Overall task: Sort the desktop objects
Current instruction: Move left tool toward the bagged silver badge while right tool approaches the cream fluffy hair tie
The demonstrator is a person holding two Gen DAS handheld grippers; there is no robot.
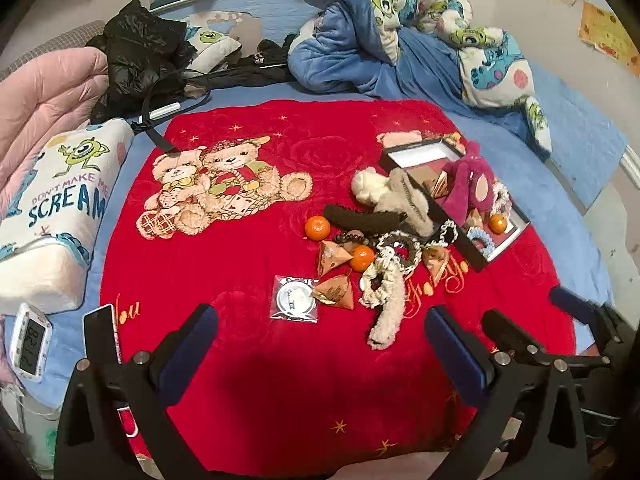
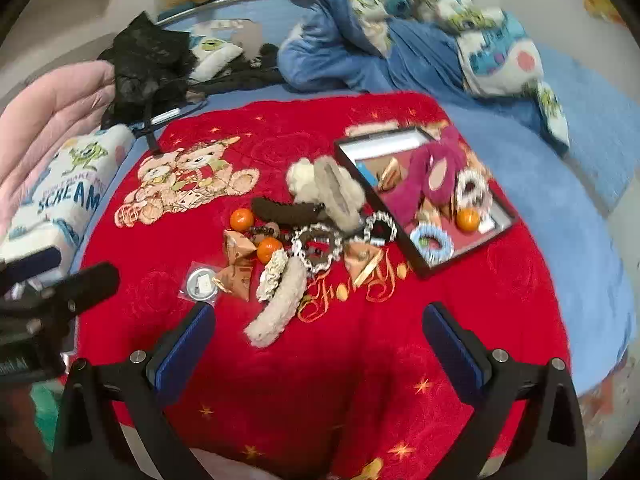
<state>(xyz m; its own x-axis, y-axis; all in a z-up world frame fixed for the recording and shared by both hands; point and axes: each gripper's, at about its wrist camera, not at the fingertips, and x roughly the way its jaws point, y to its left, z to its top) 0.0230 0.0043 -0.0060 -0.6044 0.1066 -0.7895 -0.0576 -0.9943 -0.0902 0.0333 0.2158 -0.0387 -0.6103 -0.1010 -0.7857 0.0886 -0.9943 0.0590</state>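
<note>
Jaws of left gripper (image 1: 320, 336) wide apart, empty, right gripper (image 2: 318, 330) likewise, above red blanket (image 1: 248, 360).

Three oranges are counted: one (image 1: 317, 227) beside the brown clip (image 1: 362, 218), one (image 1: 362, 258) among the scrunchies, one (image 1: 498, 223) in the tray (image 1: 472, 248). Three loose pyramid packets are seen on the red blanket (image 1: 248, 400): (image 1: 332, 258), (image 1: 336, 292), (image 1: 436, 260). One sealed disc (image 1: 295, 299), one tray and one magenta plush (image 1: 468, 184) are counted. Further packets inside the tray cannot be counted.
</note>
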